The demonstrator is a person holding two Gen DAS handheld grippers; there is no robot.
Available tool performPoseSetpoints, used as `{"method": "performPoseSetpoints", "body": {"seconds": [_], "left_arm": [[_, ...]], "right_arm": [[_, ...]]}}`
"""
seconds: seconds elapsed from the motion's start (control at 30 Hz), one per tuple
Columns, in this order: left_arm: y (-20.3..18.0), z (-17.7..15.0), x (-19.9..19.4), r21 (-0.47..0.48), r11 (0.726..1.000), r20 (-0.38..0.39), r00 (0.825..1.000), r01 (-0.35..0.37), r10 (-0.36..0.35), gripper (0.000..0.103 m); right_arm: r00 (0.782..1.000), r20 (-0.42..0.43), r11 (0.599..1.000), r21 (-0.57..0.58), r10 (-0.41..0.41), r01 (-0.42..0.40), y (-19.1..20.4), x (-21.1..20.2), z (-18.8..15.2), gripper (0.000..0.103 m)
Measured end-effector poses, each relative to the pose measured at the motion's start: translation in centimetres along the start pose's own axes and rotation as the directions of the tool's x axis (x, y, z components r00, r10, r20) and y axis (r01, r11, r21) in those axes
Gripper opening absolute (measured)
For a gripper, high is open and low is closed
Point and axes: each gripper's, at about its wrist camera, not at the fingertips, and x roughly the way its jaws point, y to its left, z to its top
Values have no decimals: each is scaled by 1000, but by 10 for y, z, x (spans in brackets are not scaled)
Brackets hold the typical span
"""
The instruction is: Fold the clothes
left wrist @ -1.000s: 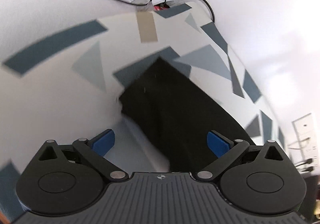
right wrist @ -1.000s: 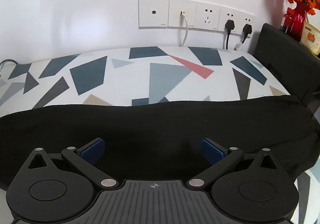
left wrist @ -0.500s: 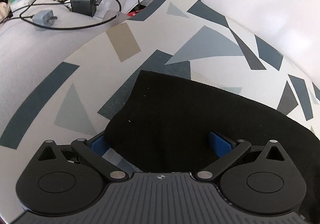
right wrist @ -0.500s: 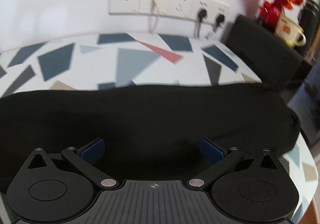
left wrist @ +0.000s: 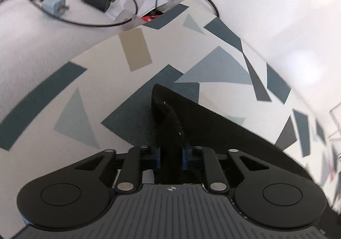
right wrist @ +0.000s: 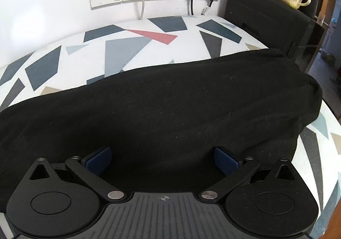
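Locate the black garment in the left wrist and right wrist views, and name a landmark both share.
Left wrist: the black garment runs from centre to lower right, one bunched corner pinched between the closing jaws of the left hand-held gripper.
Right wrist: it spans the whole middle band, passing under the open right hand-held gripper.
Shared landmark: the white tablecloth with grey and blue geometric shapes under the garment.

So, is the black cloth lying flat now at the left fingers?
No. The black cloth is pinched up into a ridge there; the closing left gripper has it between its blue fingers.
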Motion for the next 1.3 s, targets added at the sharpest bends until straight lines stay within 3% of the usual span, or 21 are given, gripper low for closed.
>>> {"method": "performPoseSetpoints", "body": {"seconds": [0.3,0.57,0.73,0.93,1.1,1.2,1.3], "left_arm": [[9,16,-1,-16,1000,18,1000,-24,24,11],[22,41,-12,39,996,79,994,-78,75,11],[22,35,-17,91,992,89,993,-92,84,11],[-18,23,-47,222,974,116,990,55,-83,11],[-82,-5,-74,403,892,97,960,202,-262,11],[-126,-32,-74,493,820,31,936,290,-350,11],[-166,-64,-63,550,760,-48,921,347,-386,11]], "right_arm": [[998,-60,1000,6,28,-27,23,-6,-1,102],[992,-95,996,-27,83,-86,53,-13,-9,102],[995,-68,993,-83,73,-78,67,-17,-19,102],[994,-71,995,-62,79,-83,57,-16,-13,102],[998,-31,998,14,59,-59,26,-19,-2,102],[1000,9,999,18,26,-26,4,-22,4,102],[999,31,999,40,-12,11,-22,-24,6,102]]}}
